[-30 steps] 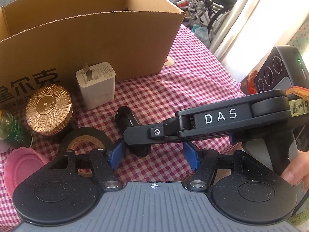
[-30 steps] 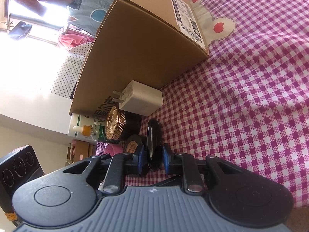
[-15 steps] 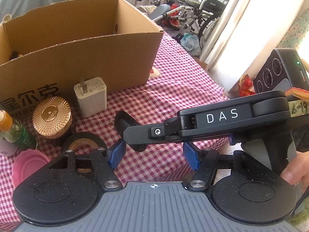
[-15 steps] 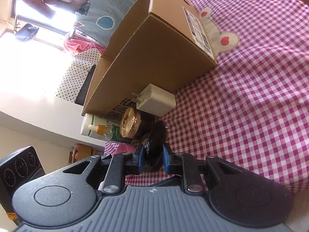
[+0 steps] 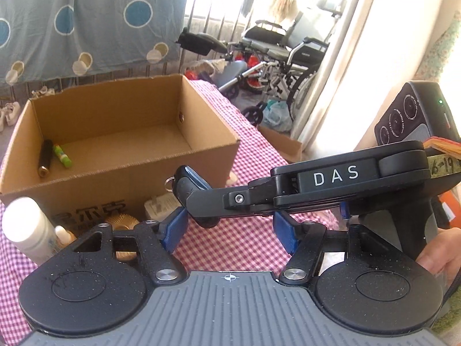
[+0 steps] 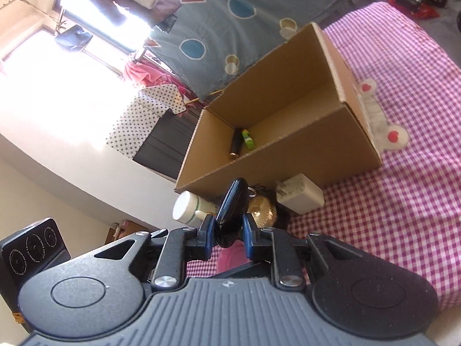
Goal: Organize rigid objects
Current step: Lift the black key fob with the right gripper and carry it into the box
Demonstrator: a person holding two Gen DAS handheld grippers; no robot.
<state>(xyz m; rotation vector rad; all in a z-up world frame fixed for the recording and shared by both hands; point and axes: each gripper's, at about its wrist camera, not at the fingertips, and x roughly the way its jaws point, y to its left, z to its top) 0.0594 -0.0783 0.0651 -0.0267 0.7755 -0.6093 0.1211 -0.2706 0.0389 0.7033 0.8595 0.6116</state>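
Bottles [image 5: 27, 230] stand at the far left of the tabletop [image 5: 247, 239], beside a gold ribbed jar [image 5: 122, 221] and a white charger [image 6: 299, 197], all lined up against the near wall of the cardboard box [image 5: 121, 184], probably awaiting their turn to be packed. Inside the box, a black tube [image 5: 45, 157] and a green stick [image 5: 63, 155] lie against its left wall, which suggests sorting is under way. Nearer the centre, the left gripper [image 5: 227, 233] hovers with its blue pads spread apart and nothing between them, seemingly kept low and clear of the carrying path. Crossing in front of it from the right, the right gripper [image 6: 227, 232] has its pads clamped on the lower end of a black key fob [image 6: 232, 212], held off the tabletop with its ring end pointing toward the box. The fob sits level with the box rim but short of the opening; the likely next step is carrying it over the near wall and releasing it inside.
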